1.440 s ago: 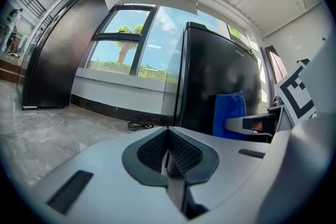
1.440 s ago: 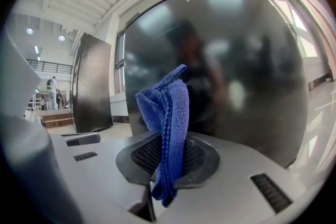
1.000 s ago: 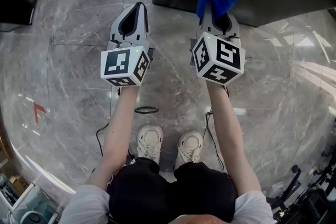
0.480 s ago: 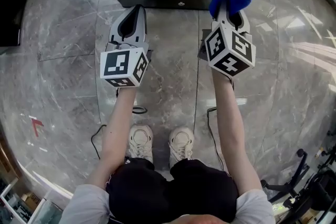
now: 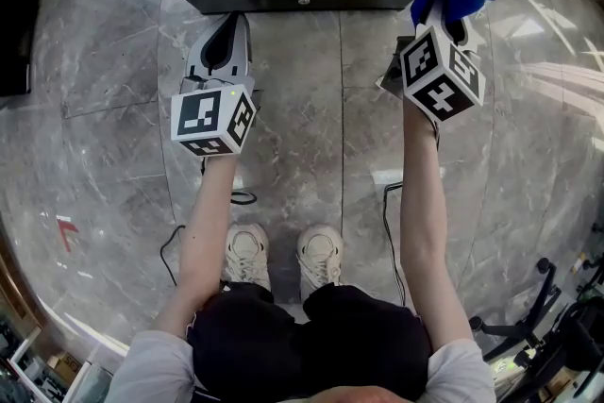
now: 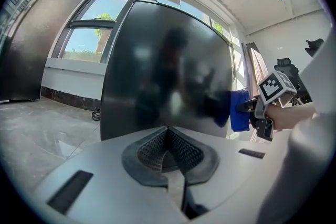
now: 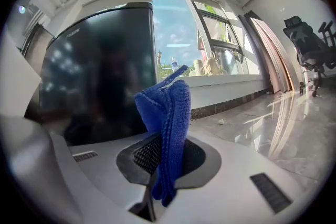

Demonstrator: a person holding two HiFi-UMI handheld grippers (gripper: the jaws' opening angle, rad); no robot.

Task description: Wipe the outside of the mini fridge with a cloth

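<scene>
We're pinching a ribbed blue cloth [image 7: 169, 113] between the right gripper [image 7: 160, 157] fingers, arm stretched fwd. The glossy black mini fridge [image 6: 163, 71] is standing just beyond the fingertips. The left gripper [image 6: 169, 139] fingers are pressing together, empty.

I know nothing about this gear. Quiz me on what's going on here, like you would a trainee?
1. Fill in: the right gripper is clamped on a blue ___.
2. Pick one: the mini fridge in front of the person is A) white, B) black, C) red.
3. True or false: the left gripper is also holding something.

Key:
1. cloth
2. B
3. False: its jaws are together with nothing between them.
</scene>
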